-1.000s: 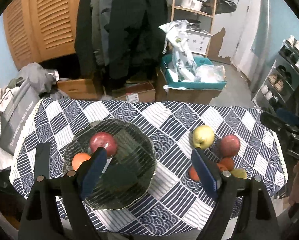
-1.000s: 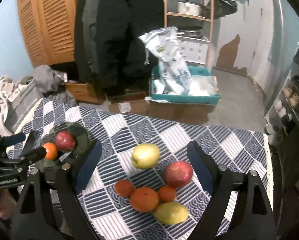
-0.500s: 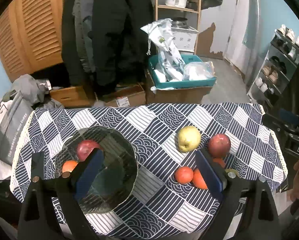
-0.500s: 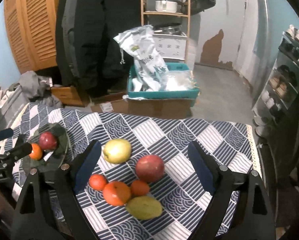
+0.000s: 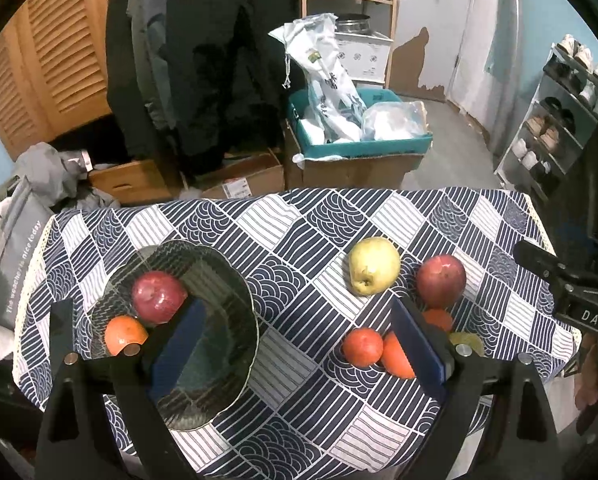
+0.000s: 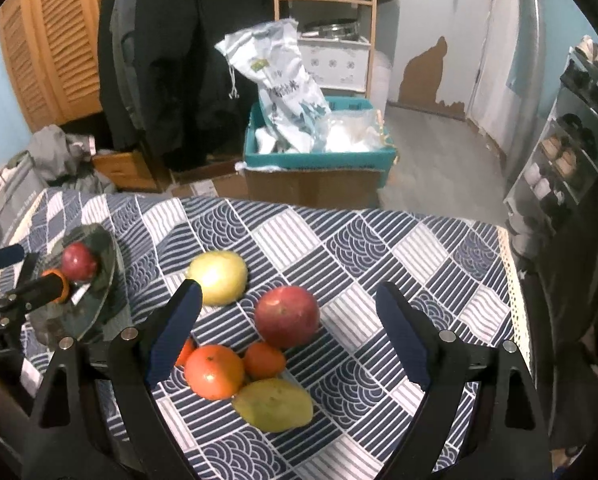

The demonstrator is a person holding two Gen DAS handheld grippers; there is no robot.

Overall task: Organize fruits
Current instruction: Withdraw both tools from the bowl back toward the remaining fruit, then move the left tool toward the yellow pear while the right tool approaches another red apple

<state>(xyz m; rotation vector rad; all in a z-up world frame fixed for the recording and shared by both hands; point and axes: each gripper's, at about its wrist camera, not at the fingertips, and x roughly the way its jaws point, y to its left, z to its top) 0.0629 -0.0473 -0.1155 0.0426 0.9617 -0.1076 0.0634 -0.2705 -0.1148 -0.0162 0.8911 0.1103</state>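
Both views are sitting further back from the counter [image 5: 299, 224] than a second ago, so more of the patterned cloth and the floor beyond is showing, and the fruit is lying where it was. The left gripper [image 5: 295, 344] is hanging wide open and empty above the near edge, its left finger over the glass plate [image 5: 219, 380] and its right finger [image 5: 419, 352] covering part of the loose pile. The right gripper [image 6: 289, 332] is also standing wide open, holding nothing and touching nothing, with the pile showing between its fingers. Nearest in that pile are a yellow-green fruit [image 6: 273, 404], a large orange [image 6: 214, 372] touching it, and a small orange [image 6: 265, 359]; a third orange [image 5: 362, 347] is partly hiding behind the left finger in the right view. Just behind them a red apple [image 6: 287, 316] is resting, and beyond it a yellow apple [image 6: 218, 277] is sitting slightly apart. Over on the left, the plate is carrying a second red apple [image 5: 159, 298] and an orange [image 5: 125, 334] side by side near its far left rim. Past the counter, a teal bin [image 6: 319, 158] with bags is sitting on a cardboard box, with dark coats hanging behind.
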